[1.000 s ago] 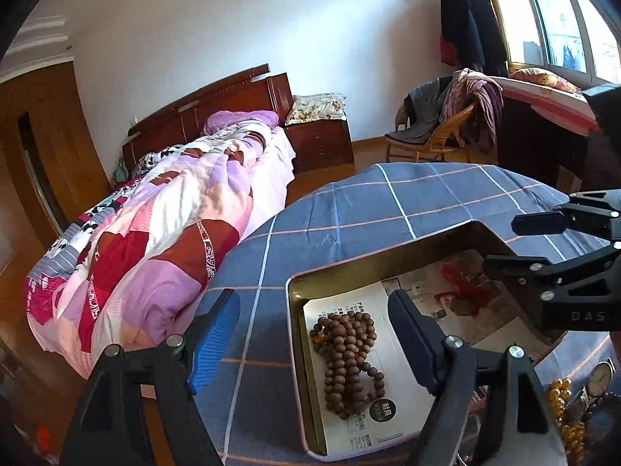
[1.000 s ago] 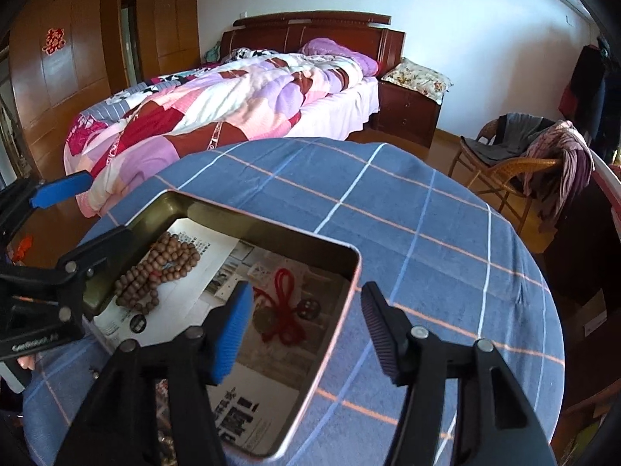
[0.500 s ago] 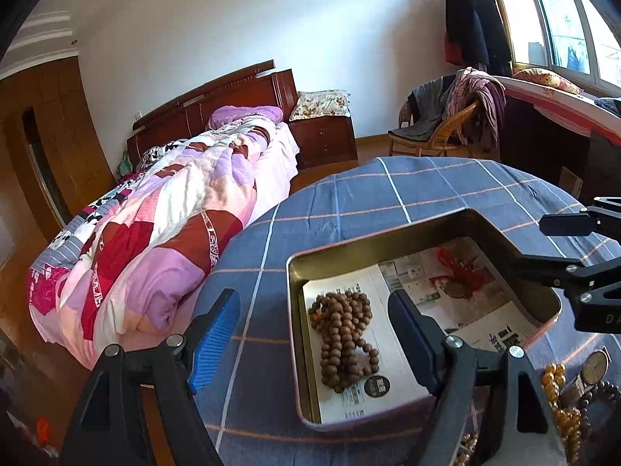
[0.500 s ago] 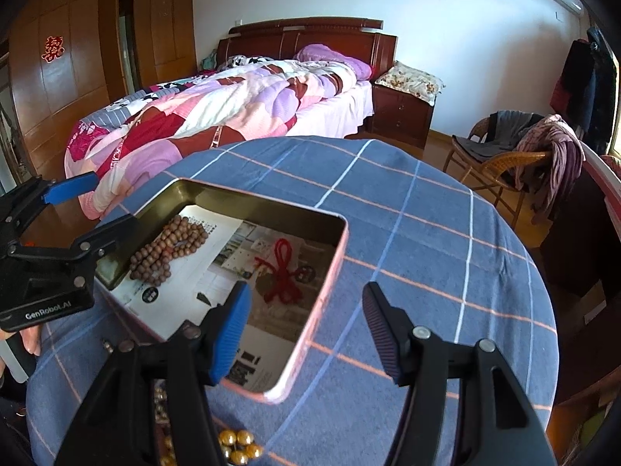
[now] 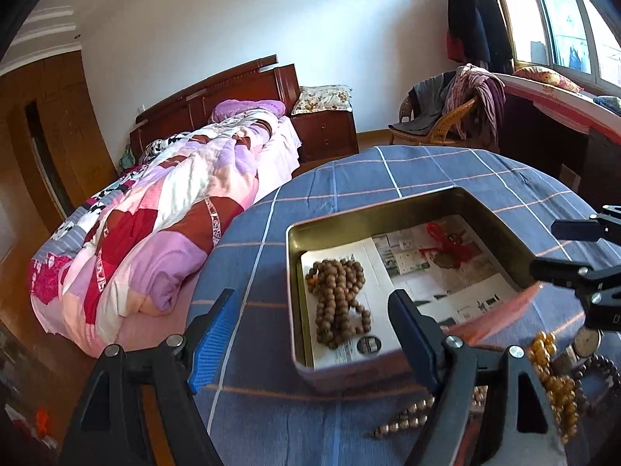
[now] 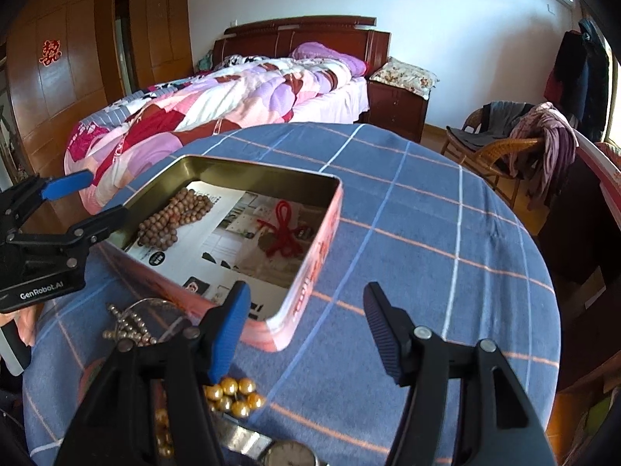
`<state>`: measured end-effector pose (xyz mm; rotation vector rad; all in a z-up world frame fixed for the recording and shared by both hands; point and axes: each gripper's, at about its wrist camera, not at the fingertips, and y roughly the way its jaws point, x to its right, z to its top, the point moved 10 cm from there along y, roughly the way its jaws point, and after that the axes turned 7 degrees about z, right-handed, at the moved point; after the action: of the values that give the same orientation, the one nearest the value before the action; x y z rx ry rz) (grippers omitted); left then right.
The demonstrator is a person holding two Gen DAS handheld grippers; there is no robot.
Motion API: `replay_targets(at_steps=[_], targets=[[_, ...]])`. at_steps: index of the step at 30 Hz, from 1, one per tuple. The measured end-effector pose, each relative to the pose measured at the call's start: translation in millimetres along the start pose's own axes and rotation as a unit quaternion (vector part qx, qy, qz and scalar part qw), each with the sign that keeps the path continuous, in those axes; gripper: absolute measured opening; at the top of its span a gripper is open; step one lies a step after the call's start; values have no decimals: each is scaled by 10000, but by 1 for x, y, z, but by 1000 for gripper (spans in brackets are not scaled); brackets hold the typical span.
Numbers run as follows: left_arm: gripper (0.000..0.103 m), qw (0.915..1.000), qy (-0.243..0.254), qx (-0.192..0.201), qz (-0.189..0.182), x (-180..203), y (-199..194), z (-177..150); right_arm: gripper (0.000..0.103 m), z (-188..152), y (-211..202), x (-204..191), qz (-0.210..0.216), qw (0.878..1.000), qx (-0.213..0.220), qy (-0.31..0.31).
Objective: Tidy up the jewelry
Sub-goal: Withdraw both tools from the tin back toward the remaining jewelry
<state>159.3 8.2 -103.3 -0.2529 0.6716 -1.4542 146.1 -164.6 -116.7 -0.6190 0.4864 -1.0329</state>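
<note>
On the worktop (image 5: pixel 388 167), left wrist view: the tin (image 5: pixel 295 272) is the landmark; inside it lie the wooden bead string (image 5: pixel 337 303) at its left end and a red cord piece (image 5: pixel 442 244) at its right. The left gripper (image 5: pixel 310 334) stands wide and empty, over the tin's near left corner. Right wrist view: the right gripper (image 6: pixel 306 330) stands partly open, empty, at the tin's near right corner; gold beads (image 6: pixel 233 394), a metal bead chain (image 6: pixel 130 326) and a watch (image 6: pixel 289 456) lie loose just outside the tin's near wall. Judgement: between placements; the next move calls for lowering onto one loose piece and closing.
</note>
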Motion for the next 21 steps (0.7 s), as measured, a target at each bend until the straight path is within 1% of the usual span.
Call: replay_targets(at_steps=[4, 10, 15, 18, 21], targets=[[79, 9999, -138, 11, 28, -5, -14, -12, 66, -4, -11, 3, -26, 9999, 101, 86], [79, 9995, -247, -184, 58, -2, -20, -31, 66, -19, -16, 3, -60, 10000, 9, 72], [79, 9992, -276, -257, -113, 12, -28, -40, 66, -42, -23, 13, -174, 9997, -74, 183], [79, 9990, -159, -306, -271, 28, -31, -42, 67, -53, -24, 18, -224, 9993, -147, 260], [79, 9986, -84, -361, -374, 37, -30, -43, 68, -59, -24, 17, -277, 9993, -178, 194]])
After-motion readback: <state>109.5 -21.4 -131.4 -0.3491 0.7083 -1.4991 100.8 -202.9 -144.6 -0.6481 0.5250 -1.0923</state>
